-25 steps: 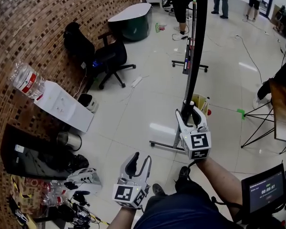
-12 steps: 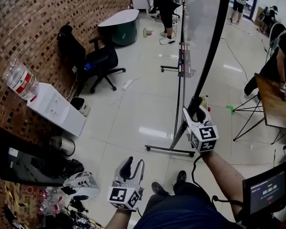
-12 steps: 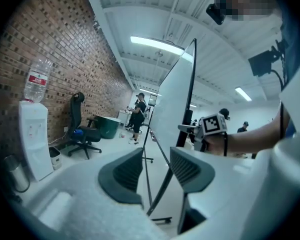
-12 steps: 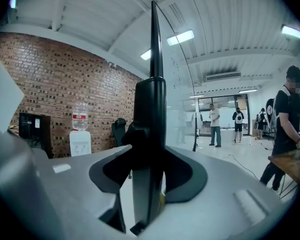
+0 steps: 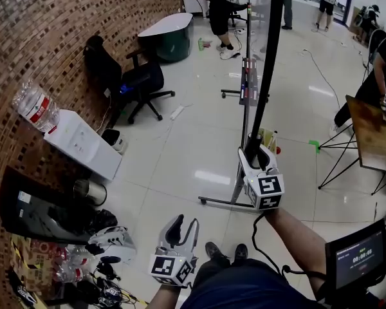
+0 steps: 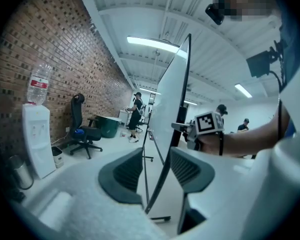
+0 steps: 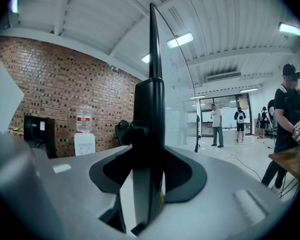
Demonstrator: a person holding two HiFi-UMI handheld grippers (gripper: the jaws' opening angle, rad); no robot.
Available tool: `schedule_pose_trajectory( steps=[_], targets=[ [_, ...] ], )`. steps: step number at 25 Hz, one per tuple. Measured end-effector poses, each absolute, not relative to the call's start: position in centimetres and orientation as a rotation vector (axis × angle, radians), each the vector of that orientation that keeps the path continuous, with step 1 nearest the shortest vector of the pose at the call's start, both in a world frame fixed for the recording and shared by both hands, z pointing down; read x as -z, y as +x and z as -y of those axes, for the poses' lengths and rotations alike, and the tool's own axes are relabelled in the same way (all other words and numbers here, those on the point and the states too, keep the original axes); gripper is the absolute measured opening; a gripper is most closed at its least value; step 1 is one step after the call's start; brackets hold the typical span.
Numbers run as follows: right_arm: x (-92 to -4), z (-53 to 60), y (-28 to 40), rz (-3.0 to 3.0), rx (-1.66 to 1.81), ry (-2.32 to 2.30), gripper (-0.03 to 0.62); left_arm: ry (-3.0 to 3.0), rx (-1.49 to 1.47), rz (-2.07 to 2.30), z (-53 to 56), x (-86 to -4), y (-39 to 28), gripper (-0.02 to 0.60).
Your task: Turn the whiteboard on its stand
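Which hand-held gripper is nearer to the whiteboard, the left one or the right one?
Right. The right hand-held gripper is clamped on the black edge of the whiteboard. The left hand-held gripper hangs open, back near the person, apart from the board.

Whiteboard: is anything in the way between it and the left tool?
Nothing visible is. The left tool, open and empty, faces the whiteboard edge-on with only open space between them. The right tool is clamped on its black frame.
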State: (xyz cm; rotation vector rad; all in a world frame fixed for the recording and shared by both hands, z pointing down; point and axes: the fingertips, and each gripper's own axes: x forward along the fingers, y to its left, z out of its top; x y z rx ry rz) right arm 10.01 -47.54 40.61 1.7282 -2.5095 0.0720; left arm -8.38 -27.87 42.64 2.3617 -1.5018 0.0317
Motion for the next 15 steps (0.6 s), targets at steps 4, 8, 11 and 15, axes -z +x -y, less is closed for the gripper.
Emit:
schedule_pose_trajectory(
  steps=[4, 8, 11, 15],
  targets=[
    [-40.7, 46.8, 10.0, 2.541, -0.072, 1.695, 0.183, 2.365, -0.068, 1.5, 26.3, -43.1, -6.5, 0.175],
    [-41.1, 46.0, 9.9, 2.536, -0.084, 1.683, 0.183, 2.347, -0.074, 1.516, 25.3, -43.3, -6.0, 0.175],
    [-40.8, 45.1, 9.3, 2.547, -0.087, 1.675, 0.183, 2.338, -0.08, 1.528, 24.6, -43.5, -5.9, 0.175],
    [-41.0, 44.6, 8.9, 2.555, -0.086, 1.649, 0.184, 2.333, -0.073, 1.526, 24.0, -43.7, -5.1, 0.175]
  ],
)
